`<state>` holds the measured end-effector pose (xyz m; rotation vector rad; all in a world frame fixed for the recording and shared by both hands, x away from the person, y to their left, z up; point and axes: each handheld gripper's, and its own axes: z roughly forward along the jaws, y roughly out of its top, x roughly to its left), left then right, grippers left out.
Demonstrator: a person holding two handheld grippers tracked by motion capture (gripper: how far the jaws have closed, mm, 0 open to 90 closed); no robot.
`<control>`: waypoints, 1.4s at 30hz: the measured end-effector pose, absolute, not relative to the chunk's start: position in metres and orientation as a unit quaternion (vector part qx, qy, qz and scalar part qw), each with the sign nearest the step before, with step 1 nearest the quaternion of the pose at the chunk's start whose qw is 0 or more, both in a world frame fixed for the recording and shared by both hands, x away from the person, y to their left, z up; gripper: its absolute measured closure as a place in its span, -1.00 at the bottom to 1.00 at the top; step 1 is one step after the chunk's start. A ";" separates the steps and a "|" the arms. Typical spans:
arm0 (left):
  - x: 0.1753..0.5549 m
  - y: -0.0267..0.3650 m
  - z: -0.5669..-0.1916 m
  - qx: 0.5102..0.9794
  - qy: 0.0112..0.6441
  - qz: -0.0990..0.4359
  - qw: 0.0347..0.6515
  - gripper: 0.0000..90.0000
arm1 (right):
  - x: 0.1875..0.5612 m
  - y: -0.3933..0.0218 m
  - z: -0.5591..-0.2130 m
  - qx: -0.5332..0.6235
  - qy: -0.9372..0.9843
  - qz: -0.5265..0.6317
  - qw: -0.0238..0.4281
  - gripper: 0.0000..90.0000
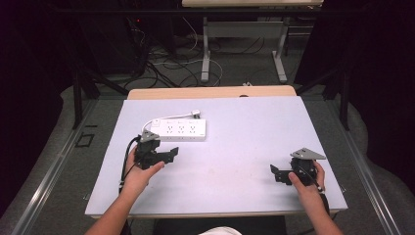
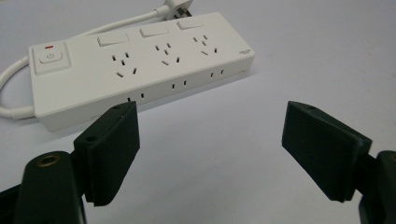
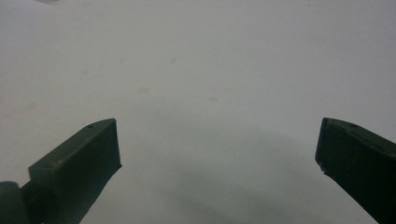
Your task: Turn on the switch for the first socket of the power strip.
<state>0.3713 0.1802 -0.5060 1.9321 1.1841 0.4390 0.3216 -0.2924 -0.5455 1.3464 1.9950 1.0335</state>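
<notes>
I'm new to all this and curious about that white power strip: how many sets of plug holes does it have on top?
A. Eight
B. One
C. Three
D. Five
C: the left gripper view shows the power strip with three sets of plug holes in a row on top, each with its own switch above it, plus one power button at the end where the cord comes out.

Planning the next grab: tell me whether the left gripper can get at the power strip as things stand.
Probably yes. The left gripper is open, nothing between its jaws, and only bare table separates it from the power strip just ahead.
</notes>
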 end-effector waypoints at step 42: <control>0.415 0.177 -0.443 0.769 0.468 0.185 0.393 -0.49 | 0.322 -0.293 -0.548 0.502 0.736 0.380 0.250 -1.00</control>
